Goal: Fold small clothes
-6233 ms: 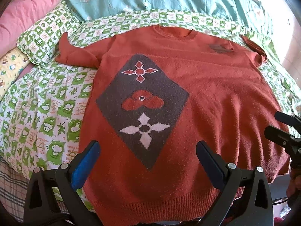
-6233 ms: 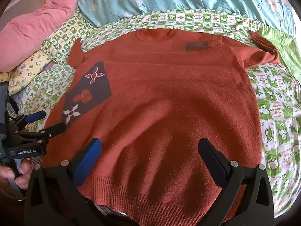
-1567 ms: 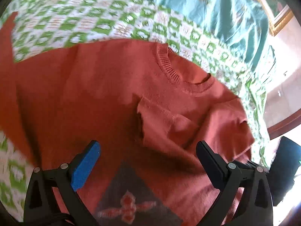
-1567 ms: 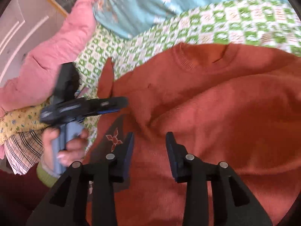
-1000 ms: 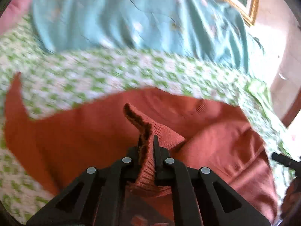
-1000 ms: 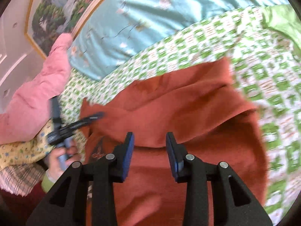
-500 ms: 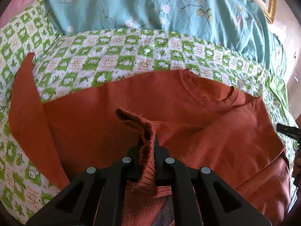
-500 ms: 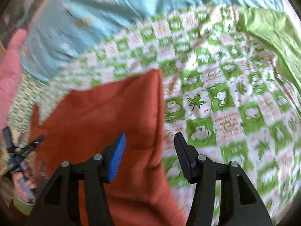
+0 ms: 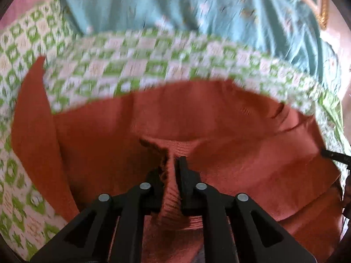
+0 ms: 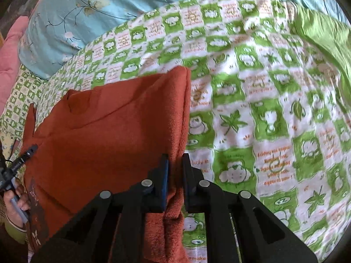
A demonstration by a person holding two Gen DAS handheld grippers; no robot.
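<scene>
1. Left wrist view: the left tool (image 9: 172, 171) is closed tight on a ribbed fold of the rust-red sweater (image 9: 219, 135), a pinch of knit standing up between its 2 black fingers (image 9: 185, 175).
2. The sweater spreads ahead of and to both sides of this tool across the green-and-white checked bedsheet (image 9: 131, 65); 1 sleeve (image 9: 30, 118) runs up the far left.
3. A light blue floral quilt (image 9: 197, 11) lies beyond the sheet. The picture is blurred.
4. Right wrist view: the right tool (image 10: 175, 175) is clamped on the sweater's (image 10: 109, 135) right folded edge, with cloth filling the narrow gap between its fingers (image 10: 163, 175).
5. From this tool the sweater extends ahead and to the left; bare checked bedsheet (image 10: 274, 109) lies to its right.
6. At the far left, the left tool (image 10: 19, 162) shows at the sweater's edge, gripped in a hand (image 10: 16, 197).
</scene>
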